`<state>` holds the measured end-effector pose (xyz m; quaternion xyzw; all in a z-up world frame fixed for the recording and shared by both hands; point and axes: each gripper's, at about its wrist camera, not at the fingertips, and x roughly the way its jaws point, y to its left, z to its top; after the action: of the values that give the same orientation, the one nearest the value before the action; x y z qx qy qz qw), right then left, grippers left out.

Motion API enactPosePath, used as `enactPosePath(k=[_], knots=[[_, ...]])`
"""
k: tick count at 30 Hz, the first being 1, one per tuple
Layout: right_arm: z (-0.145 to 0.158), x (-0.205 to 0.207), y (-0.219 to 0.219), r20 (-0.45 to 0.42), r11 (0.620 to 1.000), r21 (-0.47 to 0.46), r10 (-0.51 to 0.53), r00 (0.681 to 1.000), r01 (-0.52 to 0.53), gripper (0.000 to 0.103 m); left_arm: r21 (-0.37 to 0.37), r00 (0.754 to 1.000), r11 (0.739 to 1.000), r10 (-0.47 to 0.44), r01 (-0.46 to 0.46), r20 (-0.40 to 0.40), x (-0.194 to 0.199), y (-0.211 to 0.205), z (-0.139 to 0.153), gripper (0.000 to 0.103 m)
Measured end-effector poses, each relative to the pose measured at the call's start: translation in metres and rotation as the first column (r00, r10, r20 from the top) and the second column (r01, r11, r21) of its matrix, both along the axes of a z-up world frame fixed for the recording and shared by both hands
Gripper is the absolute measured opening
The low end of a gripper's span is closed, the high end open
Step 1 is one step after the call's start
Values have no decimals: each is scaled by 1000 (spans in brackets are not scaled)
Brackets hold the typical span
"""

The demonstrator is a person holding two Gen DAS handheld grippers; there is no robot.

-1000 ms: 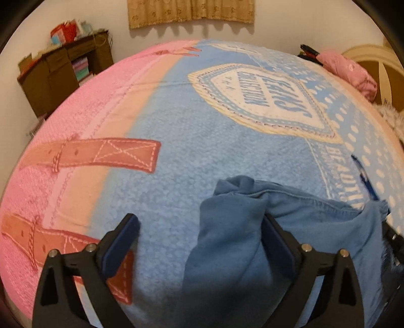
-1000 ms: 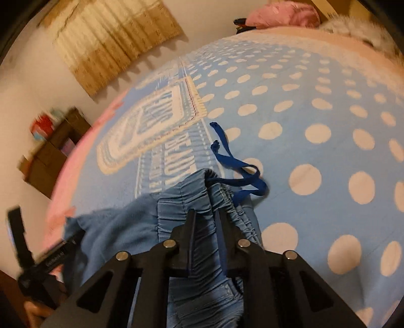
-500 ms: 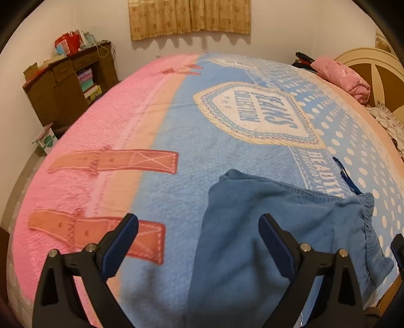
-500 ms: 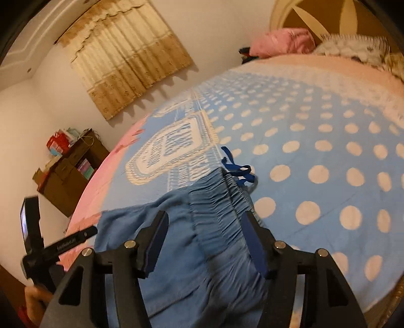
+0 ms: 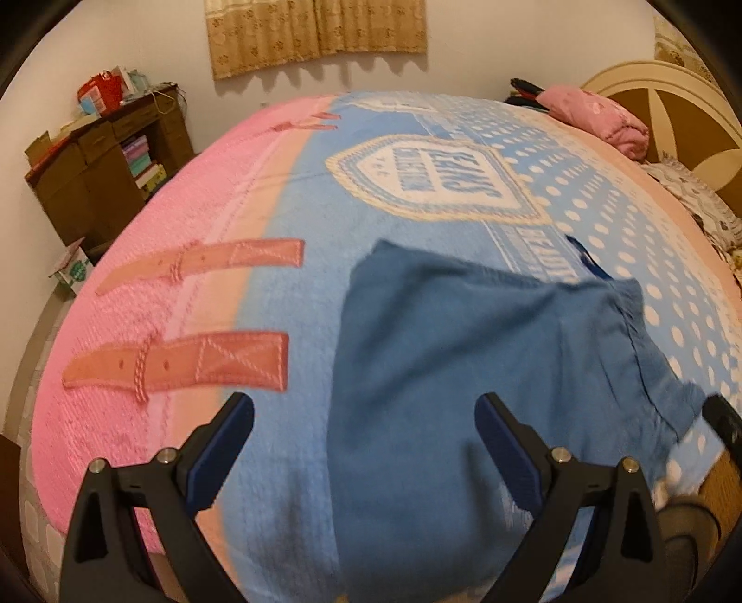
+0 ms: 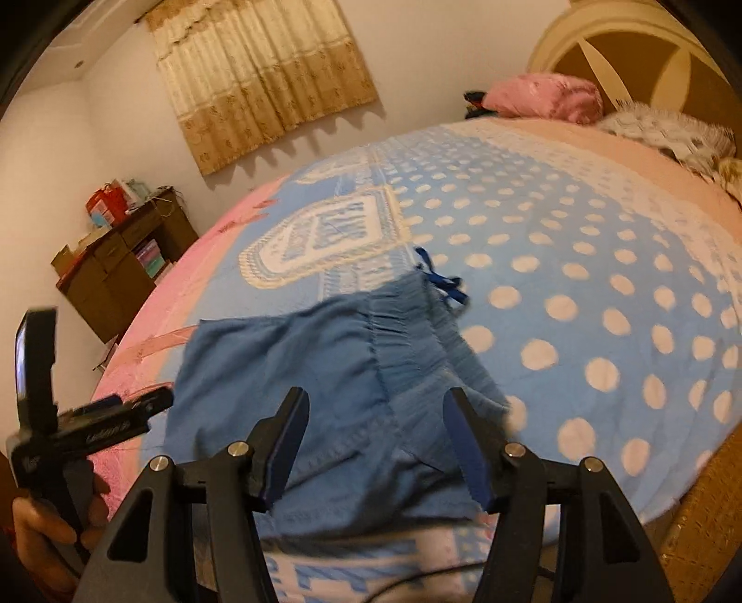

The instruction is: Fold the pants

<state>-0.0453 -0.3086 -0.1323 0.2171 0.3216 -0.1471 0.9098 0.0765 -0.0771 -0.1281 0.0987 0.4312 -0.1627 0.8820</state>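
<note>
The blue pants (image 5: 468, 366) lie folded on the bed near its front edge, waistband to the right with a dark blue drawstring (image 5: 589, 262) sticking out. They also show in the right wrist view (image 6: 324, 371), with the drawstring (image 6: 440, 280) at the far end. My left gripper (image 5: 364, 445) is open and empty, held above the pants' left part. My right gripper (image 6: 375, 445) is open and empty, above the waistband end. The left gripper also shows at the left of the right wrist view (image 6: 69, 417).
The bed has a pink and blue blanket (image 5: 232, 222) with white dots. A pink pillow (image 5: 598, 118) and headboard (image 5: 672, 106) are at the far right. A brown cabinet (image 5: 102, 157) stands by the left wall. Curtains (image 5: 315, 32) hang behind.
My right gripper opened and let go of the waistband. Both grippers pulled back and up from the pants, which now lie flat on the bed.
</note>
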Motion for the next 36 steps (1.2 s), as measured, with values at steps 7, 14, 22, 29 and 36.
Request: enactPosePath(k=[7, 14, 22, 29, 36], knots=[[-9, -22, -53, 9, 978, 208, -35, 999, 32, 62, -58, 989, 996, 66, -75, -134, 7, 34, -32, 98], [-20, -3, -97, 36, 942, 333, -53, 998, 38, 62, -119, 980, 987, 86, -109, -182, 22, 38, -36, 98], [-50, 53, -92, -53, 944, 329, 43, 998, -24, 62, -104, 971, 990, 66, -92, -229, 44, 20, -54, 98], [-69, 54, -77, -129, 941, 332, 110, 986, -62, 62, -135, 976, 991, -15, -14, -216, 55, -1, -53, 96], [-68, 42, -88, -124, 897, 420, 206, 971, -137, 62, -188, 973, 981, -86, 45, -214, 61, -10, -50, 45]])
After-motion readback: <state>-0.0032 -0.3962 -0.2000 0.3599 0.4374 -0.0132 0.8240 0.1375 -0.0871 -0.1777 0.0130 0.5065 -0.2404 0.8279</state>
